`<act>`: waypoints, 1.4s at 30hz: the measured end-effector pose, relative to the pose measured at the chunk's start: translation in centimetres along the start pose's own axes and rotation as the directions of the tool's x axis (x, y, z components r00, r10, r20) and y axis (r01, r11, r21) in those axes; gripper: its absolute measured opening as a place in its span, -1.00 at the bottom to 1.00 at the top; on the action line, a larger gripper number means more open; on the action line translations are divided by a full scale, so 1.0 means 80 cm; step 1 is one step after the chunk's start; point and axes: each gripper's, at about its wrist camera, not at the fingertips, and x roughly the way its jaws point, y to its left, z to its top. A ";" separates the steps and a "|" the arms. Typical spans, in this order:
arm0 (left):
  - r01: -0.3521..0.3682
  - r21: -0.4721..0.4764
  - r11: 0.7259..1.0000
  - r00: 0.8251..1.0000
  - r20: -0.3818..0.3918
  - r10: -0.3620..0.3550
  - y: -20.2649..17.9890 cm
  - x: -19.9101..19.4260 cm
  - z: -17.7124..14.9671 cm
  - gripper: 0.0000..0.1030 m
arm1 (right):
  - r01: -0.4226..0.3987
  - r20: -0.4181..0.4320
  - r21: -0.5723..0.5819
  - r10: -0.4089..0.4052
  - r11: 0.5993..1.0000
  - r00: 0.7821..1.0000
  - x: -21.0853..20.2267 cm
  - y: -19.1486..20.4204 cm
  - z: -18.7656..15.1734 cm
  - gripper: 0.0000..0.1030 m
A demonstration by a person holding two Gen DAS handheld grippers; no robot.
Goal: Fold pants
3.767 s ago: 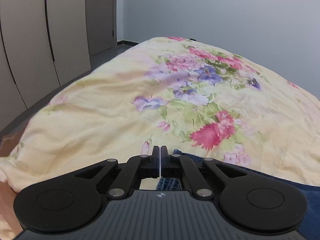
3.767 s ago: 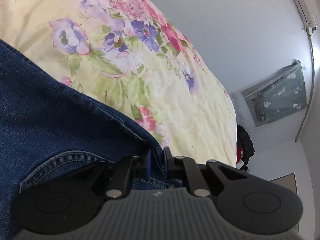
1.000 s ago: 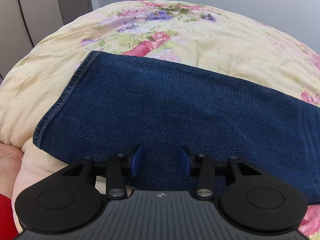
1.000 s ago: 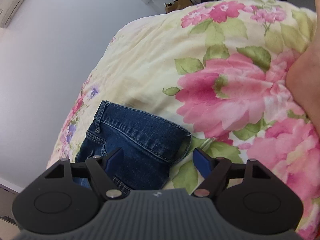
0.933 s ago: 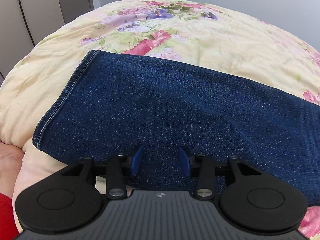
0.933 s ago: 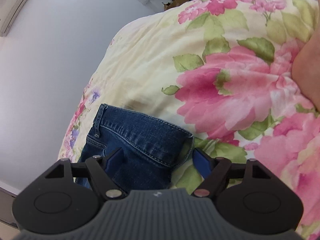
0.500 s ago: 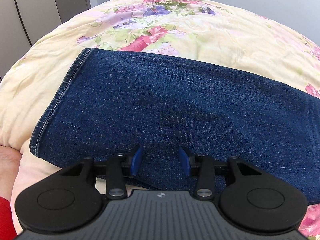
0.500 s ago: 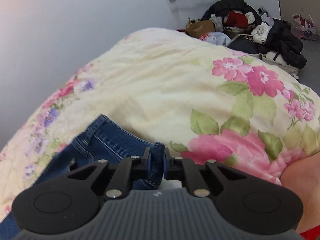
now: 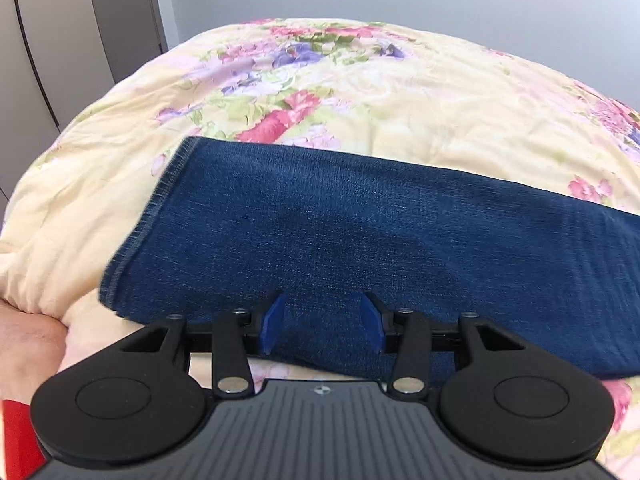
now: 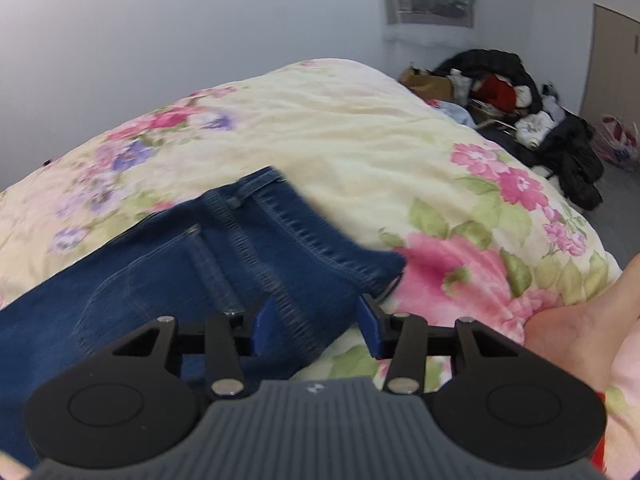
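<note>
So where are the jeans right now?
The jeans lie flat on the flowery quilt, waistband end just ahead of the right gripper, hem end ahead of the left gripper.

We see the cream floral quilt on the bed (image 9: 420,92) lying bare beyond the far edge of the folded dark blue denim pants (image 9: 360,232), open all the way to the plain grey wall. Left of the hemmed end there is bare quilt too, though grey wardrobe doors (image 9: 60,40) close that side. At the waistband end (image 10: 304,224), open quilt spreads right and far. Past the bed's far right corner a heap of dark clothes and bags (image 10: 516,116) crowds the floor. A bare patch of the person's skin (image 10: 576,320) sits near right.
</note>
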 end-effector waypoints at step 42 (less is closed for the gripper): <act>0.049 -0.293 0.955 0.999 0.034 -0.041 0.096 -0.043 -0.030 0.05 | -0.194 -0.025 -0.198 0.193 0.961 0.981 0.003 0.183 -0.056 -0.98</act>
